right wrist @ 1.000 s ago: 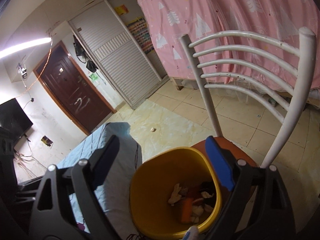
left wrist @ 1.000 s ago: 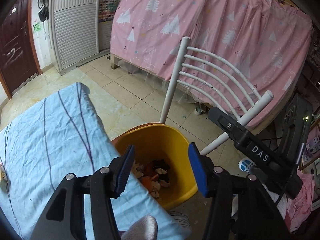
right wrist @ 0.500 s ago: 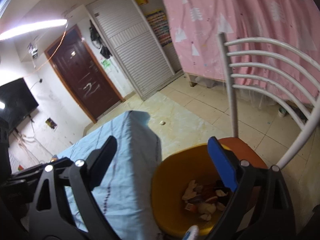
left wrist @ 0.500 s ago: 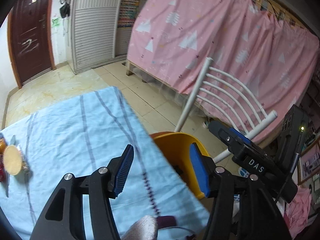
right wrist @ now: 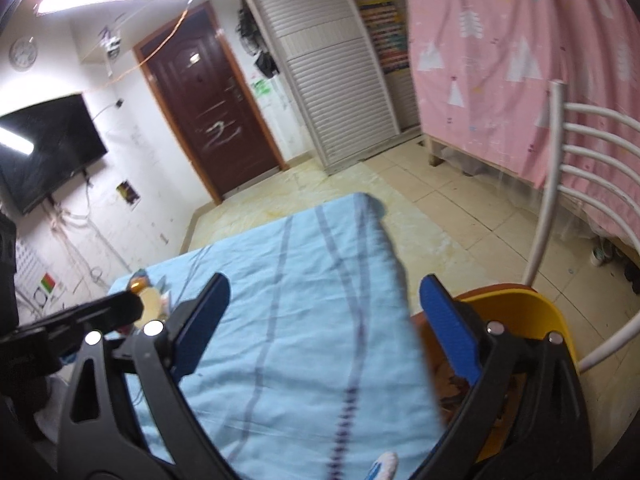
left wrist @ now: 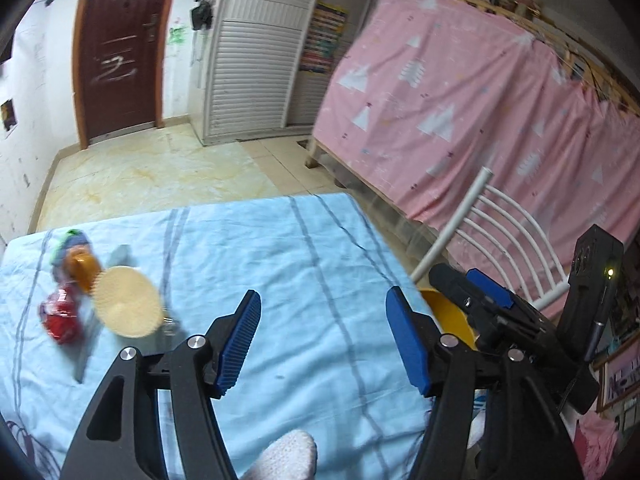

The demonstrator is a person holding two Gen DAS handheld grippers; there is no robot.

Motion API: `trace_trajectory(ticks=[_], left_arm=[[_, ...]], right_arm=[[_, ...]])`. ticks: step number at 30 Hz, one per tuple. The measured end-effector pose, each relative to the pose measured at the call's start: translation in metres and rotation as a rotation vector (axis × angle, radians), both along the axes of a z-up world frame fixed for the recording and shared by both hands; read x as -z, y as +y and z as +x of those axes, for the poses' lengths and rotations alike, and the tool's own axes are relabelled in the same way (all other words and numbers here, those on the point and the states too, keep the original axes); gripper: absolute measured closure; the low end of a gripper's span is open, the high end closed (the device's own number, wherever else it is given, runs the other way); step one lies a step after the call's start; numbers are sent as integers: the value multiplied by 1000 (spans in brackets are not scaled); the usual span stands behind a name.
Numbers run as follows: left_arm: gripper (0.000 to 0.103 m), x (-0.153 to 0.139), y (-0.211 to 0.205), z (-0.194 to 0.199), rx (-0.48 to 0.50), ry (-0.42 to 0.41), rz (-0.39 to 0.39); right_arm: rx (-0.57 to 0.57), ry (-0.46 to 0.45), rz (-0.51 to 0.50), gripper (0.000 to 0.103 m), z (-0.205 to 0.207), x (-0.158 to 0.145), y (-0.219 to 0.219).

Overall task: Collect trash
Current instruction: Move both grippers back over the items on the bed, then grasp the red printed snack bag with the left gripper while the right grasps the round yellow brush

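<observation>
- Above a counter (left wrist: 280,248) draped in pale blue striped cloth, the left gripper (left wrist: 324,340) points down across the fabric with nothing between its blue fingers (left wrist: 240,340); the jaws stand partly apart and are opening.
- At ten o'clock from that gripper, near the counter's far left corner, lies the remaining litter: a red crumpled wrapper (left wrist: 60,316), a round cream-coloured lid or dish (left wrist: 126,306), an orange cap-like piece (left wrist: 82,268) and a bluish-green scrap (left wrist: 74,238), clustered and blurred, so their exact make cannot be told.
- Over the counter's right edge, the right gripper (right wrist: 324,324) hangs empty too, its fingers (right wrist: 448,328) spread wide and opening further.
- Down at four o'clock in the right wrist view sits the yellow bin (right wrist: 528,316) on a chair's orange seat, just beside the counter's edge, with a white chair back (right wrist: 592,152) rising behind it; what lies inside the bin is mostly hidden by the gripper.
- With both grippers empty and pointed away from the bin toward the counter, the step in hand appears to be the reach for the next piece of trash.
- That next move likely calls for carrying the left gripper on toward ten o'clock, lowering over one small item, and closing firmly enough on a light, crinkly piece without pinching the cloth.
</observation>
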State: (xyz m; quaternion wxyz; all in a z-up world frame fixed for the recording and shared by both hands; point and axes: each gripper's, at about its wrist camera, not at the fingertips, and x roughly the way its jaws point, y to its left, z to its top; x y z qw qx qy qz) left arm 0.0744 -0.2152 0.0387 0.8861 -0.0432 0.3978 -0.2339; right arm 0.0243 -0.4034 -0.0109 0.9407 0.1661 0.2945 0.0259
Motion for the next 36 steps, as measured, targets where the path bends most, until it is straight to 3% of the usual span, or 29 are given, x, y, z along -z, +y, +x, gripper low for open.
trace_trajectory(ticks=[10, 23, 36], left_arm=[[43, 2, 77, 18, -135, -5, 12], [40, 22, 167, 44, -341, 64, 58], [38, 61, 190, 65, -415, 152, 134]], right_arm=[[-148, 24, -89, 7, 27, -5, 76], [-344, 72, -180, 7, 49, 8, 162], [-445, 104, -240, 6, 68, 21, 205]])
